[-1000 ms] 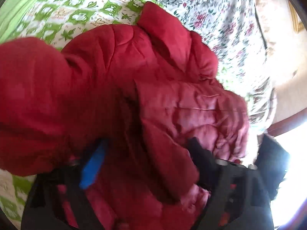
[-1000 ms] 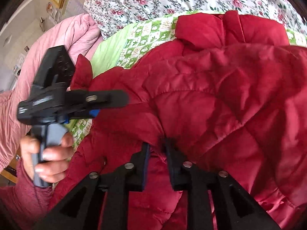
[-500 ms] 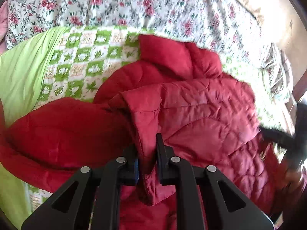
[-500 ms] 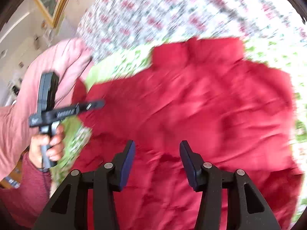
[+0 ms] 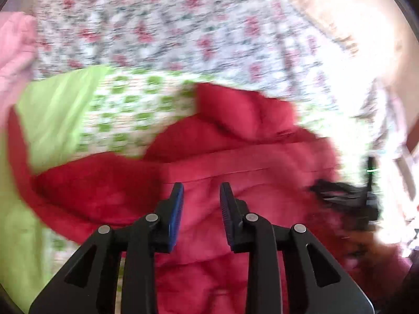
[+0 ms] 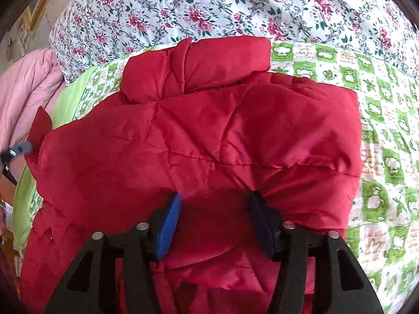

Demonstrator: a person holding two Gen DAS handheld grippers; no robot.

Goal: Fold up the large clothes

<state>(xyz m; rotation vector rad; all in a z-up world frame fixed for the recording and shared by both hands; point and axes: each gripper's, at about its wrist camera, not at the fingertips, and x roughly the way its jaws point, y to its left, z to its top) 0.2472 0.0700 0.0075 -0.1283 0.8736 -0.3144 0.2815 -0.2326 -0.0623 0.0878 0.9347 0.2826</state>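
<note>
A red quilted jacket (image 6: 209, 136) lies on a green-and-white checked blanket (image 6: 387, 141), collar at the far side and its sides folded in. My right gripper (image 6: 216, 204) hovers over the jacket's near part. Its jaws are opening and nothing is pinched between the blue pads. In the blurred left wrist view the jacket (image 5: 235, 162) fills the middle. Above it my left gripper (image 5: 201, 198) has a narrow gap and its jaws are opening, with no cloth between them. The right gripper (image 5: 345, 198) shows as a dark blur at the jacket's right edge, and the left gripper (image 6: 15, 151) peeks in at the far left.
A floral sheet (image 6: 235, 5) covers the bed behind the blanket. A pink quilt (image 6: 23, 94) is bunched at the left. The plain lime side of the blanket (image 5: 52, 120) is turned up at the left. A dark wooden edge (image 5: 412, 136) runs at the far right.
The left gripper let go of the jacket's folded edge and rose. The right gripper released the fabric, opened wider and moved across the jacket, which now lies flatter.
</note>
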